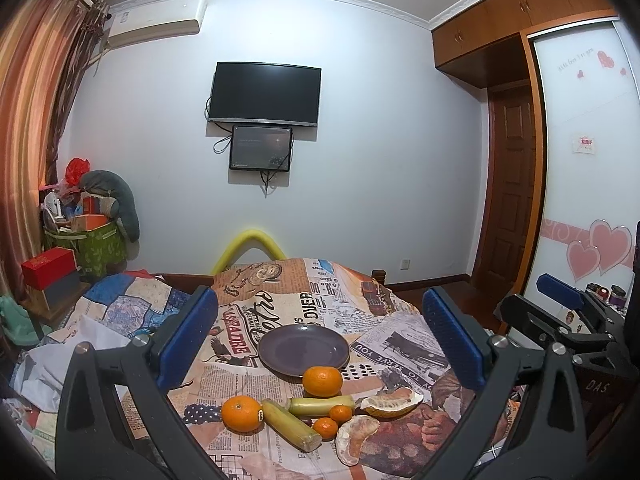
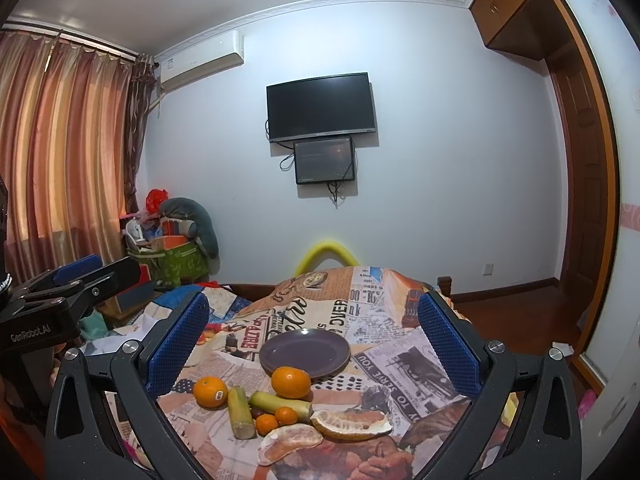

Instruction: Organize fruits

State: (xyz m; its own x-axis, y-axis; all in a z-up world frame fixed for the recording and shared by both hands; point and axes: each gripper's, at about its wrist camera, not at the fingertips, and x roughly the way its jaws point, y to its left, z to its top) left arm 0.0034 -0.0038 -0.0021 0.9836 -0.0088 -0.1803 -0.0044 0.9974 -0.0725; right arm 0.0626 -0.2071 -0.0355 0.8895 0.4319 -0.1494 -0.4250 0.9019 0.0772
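Both hand-held grippers hang above the near edge of a surface draped in a newspaper-print collage cloth [image 1: 280, 312], each with its blue-padded jaws spread wide and nothing between them. The left hand-held gripper [image 1: 320, 340] frames the fruit from slightly left; the right hand-held gripper [image 2: 314, 344] frames it from slightly right, and neither touches anything.

A round dark purple ceramic plate [image 1: 288, 346] lies bare toward the middle of the surface, beyond the fruit and centred between the jaws in both views. A large orange mandarin [image 1: 322, 381] sits against the plate's near rim. To its left, closer to the surface's left edge, rests a second large orange with a small sticker [image 1: 241, 413]. Between them lie two pale yellow-green cut sugarcane sticks: one [image 1: 291, 425] slanting toward the near edge, the other [image 1: 321, 405] lying crosswise behind it. Two small orange kumquat-sized fruits [image 1: 341, 413] [image 1: 325, 428] nestle just beside the sticks. Nearest the front edge are two peeled pomelo wedges with pale rind, one [image 1: 390, 402] to the right of the small fruits, the other [image 1: 354, 438] just in front of them.

All the fruit lies ahead of and below the fingertips, in the gap framed by each pair of jaws, apart from the pads.
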